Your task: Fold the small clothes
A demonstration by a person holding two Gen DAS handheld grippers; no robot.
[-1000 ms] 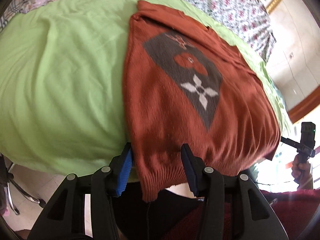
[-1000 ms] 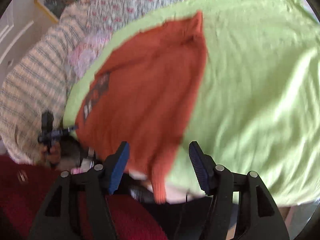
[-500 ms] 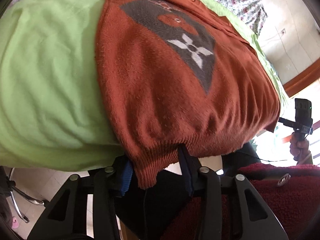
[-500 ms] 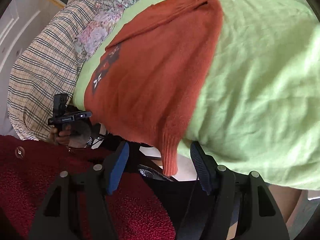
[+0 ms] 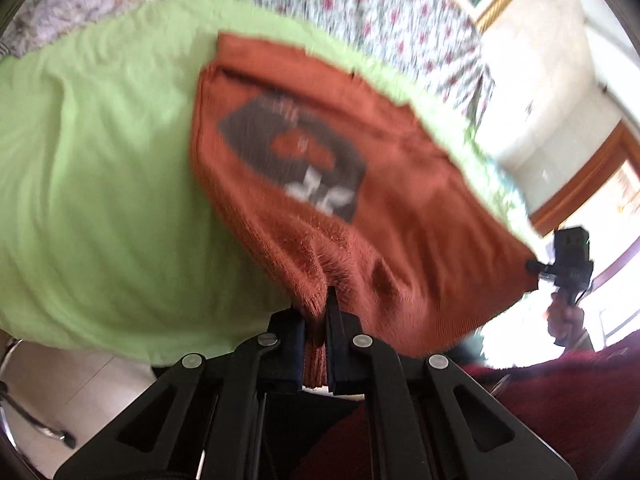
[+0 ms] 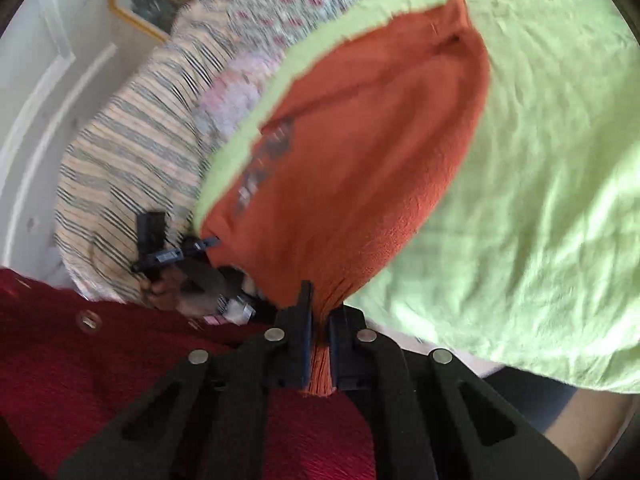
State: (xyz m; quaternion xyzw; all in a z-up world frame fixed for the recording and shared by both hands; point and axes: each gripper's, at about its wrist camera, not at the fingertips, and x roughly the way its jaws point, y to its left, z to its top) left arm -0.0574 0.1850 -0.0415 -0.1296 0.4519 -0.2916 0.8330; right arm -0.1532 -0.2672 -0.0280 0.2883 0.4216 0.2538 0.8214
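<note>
A small rust-orange knit sweater [image 5: 400,200] with a grey diamond patch and white flower lies on a light green blanket [image 5: 100,160]. My left gripper [image 5: 318,320] is shut on the ribbed hem at the sweater's near left corner. My right gripper [image 6: 319,320] is shut on the hem at the near right corner of the sweater [image 6: 360,160]. The hem bunches between each pair of pads and is lifted off the blanket's edge. The right gripper also shows at the far right of the left wrist view [image 5: 568,256], and the left gripper shows in the right wrist view [image 6: 168,248].
The green blanket [image 6: 540,180] covers a bed. A floral quilt [image 5: 380,12] and a striped pillow [image 6: 132,168] lie behind it. The person's dark red garment [image 6: 100,360] is close below the grippers. A chair leg [image 5: 32,428] stands on the floor at lower left.
Both grippers have closed on the sweater's hem, which was loose between open jaws before. The hem now bunches up and the views have shifted, with motion blur.
</note>
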